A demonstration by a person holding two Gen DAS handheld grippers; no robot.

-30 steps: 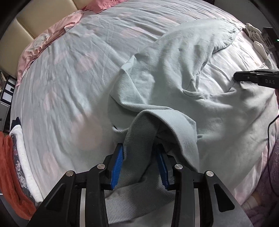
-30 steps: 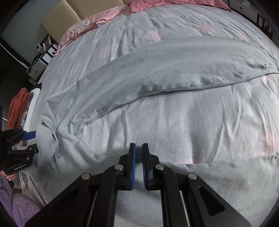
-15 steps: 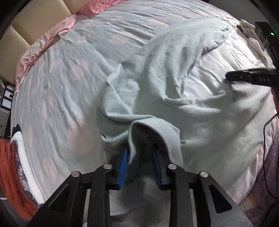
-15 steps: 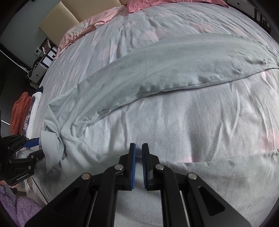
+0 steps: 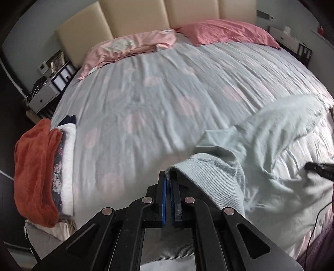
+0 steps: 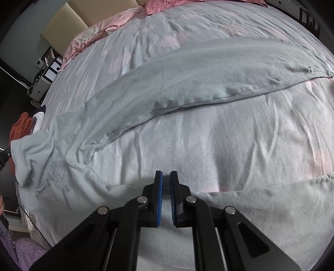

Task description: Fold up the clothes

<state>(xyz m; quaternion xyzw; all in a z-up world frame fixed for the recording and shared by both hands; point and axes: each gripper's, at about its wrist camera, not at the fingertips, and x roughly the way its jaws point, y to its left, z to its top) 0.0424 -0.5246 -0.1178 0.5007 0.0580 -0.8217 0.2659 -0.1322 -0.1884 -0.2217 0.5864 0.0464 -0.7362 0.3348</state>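
The ribbed cuff (image 5: 217, 181) of the pale green sweater (image 6: 187, 116) is pinched by the closed left gripper (image 5: 168, 177). The right gripper (image 6: 166, 177) is pressed, nearly closed, onto the sweater on the bed (image 5: 146, 87). Folded clothes (image 5: 41, 166) and 2 pink pillows (image 5: 146, 41) are seen clearly only in the left view.

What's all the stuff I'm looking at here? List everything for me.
garment: one, pale green, spread over the bed, ribbed hem lifted
bedspread: one, grey with pink spots, covering the bed
pillows: two, pink, at the headboard
headboard: one, beige, padded
folded stack: one, orange, patterned and white, at the bed's left edge
left gripper: black with blue pads, shut on the hem
right gripper: black with blue pads, nearly closed, over the garment
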